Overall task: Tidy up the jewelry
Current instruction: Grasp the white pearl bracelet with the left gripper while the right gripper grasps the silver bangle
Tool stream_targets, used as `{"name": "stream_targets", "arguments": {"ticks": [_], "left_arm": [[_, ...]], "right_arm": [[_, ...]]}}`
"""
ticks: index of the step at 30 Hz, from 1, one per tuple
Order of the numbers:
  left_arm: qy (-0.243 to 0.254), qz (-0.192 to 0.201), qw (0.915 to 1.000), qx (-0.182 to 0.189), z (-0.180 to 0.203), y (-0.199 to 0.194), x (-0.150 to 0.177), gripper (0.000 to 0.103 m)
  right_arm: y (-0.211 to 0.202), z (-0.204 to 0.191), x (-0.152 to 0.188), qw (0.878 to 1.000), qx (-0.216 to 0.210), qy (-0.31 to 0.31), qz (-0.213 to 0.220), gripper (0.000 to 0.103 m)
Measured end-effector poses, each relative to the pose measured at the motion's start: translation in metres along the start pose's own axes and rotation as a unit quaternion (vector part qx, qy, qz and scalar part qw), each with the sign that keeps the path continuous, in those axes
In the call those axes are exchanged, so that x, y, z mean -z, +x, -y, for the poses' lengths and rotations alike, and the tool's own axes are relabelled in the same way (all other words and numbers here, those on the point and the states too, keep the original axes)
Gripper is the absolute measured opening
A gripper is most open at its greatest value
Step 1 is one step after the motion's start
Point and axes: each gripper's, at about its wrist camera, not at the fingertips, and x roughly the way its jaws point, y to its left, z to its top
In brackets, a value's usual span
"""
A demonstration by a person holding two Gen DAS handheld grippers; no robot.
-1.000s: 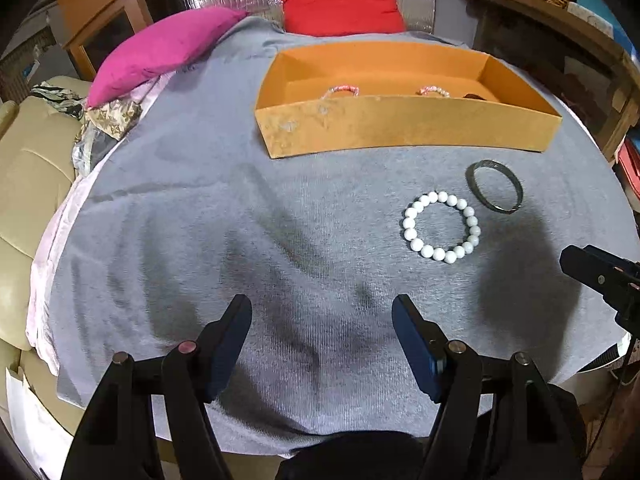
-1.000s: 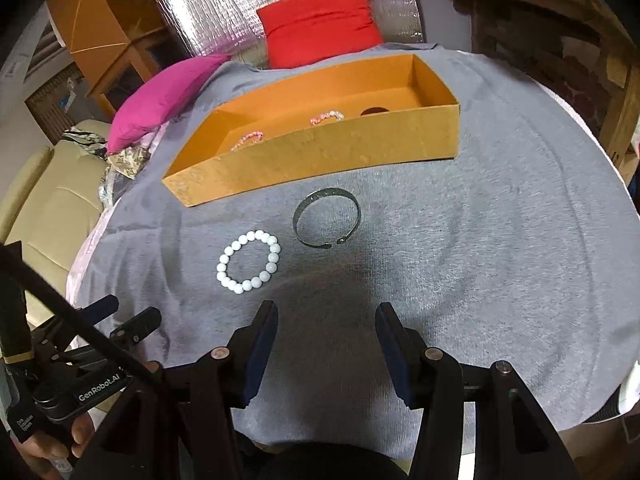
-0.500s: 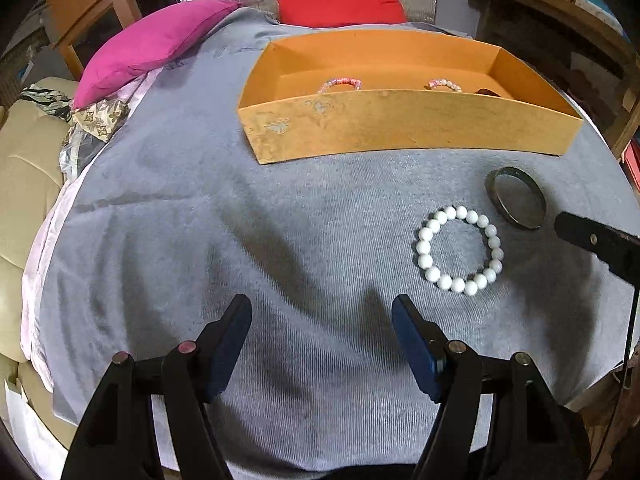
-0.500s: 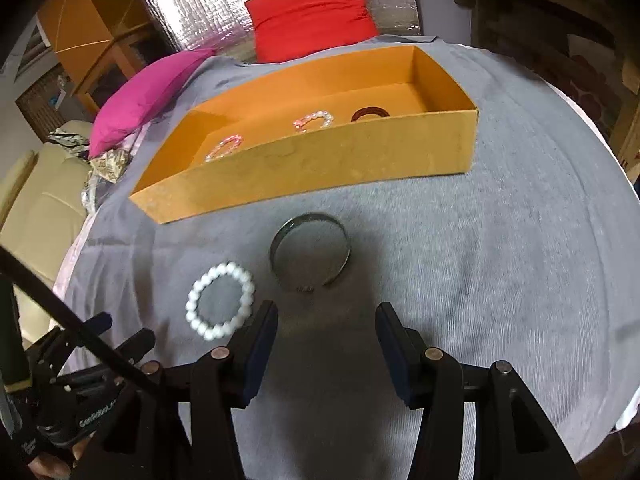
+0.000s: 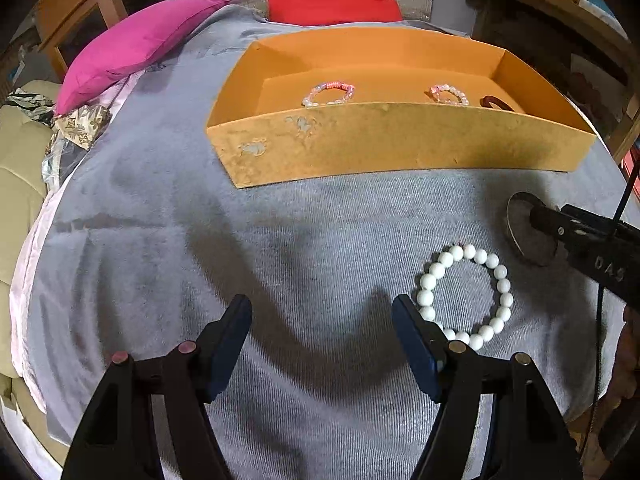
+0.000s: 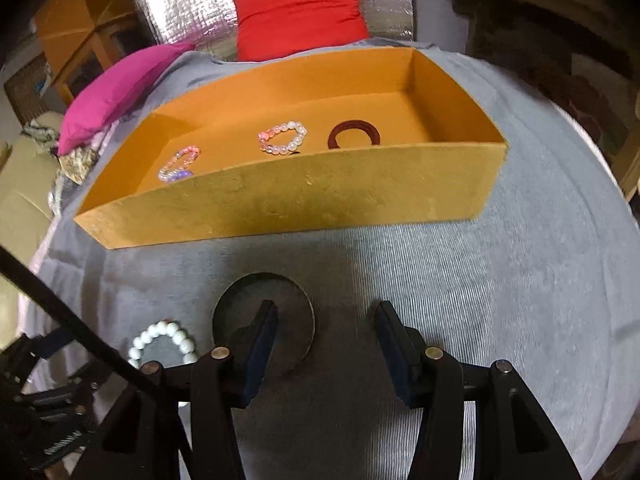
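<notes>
Hovering over the metal bangle [image 6: 264, 316], the right hand-held gripper [image 6: 326, 334] gapes.

Ribbed grey knit cloth [image 5: 168, 248] looked matt, orange tray [image 6: 304, 200] showed scuffed, velvety card, white bead bracelet [image 5: 464, 292] shone glossy, dark metal bangle [image 6: 276, 280] appeared dull, silver foil sheet [image 6: 180, 4] crinkled and shiny.

Black tongs [image 5: 322, 316]; dark-blue pads [image 5: 412, 344]; brass-coloured rivets.

Five bracelets [image 6: 283, 137], one tray [image 6: 320, 200], two cushions [image 6: 300, 12].
</notes>
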Motion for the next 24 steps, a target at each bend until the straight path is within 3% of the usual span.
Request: {"name": "stream_targets", "arguments": {"ticks": [2, 8, 24], "left_arm": [[-0.001, -0.001, 1.0, 0.002, -0.001, 0.002, -0.001, 0.073], [0.0, -0.007, 0.9999, 0.01, 0.001, 0.006, 0.0, 0.073], [0.01, 0.005, 0.9956, 0.093, 0.03, -0.006, 0.0, 0.073]], "right_arm": [[0.002, -0.005, 0.0, 1.0, 0.013, -0.017, 0.006, 0.04], [0.002, -0.006, 0.0, 0.999, 0.026, -0.029, 0.018, 0.015], [-0.015, 0.035, 0.022, 0.999, 0.049, 0.006, 0.02, 0.012]]}}
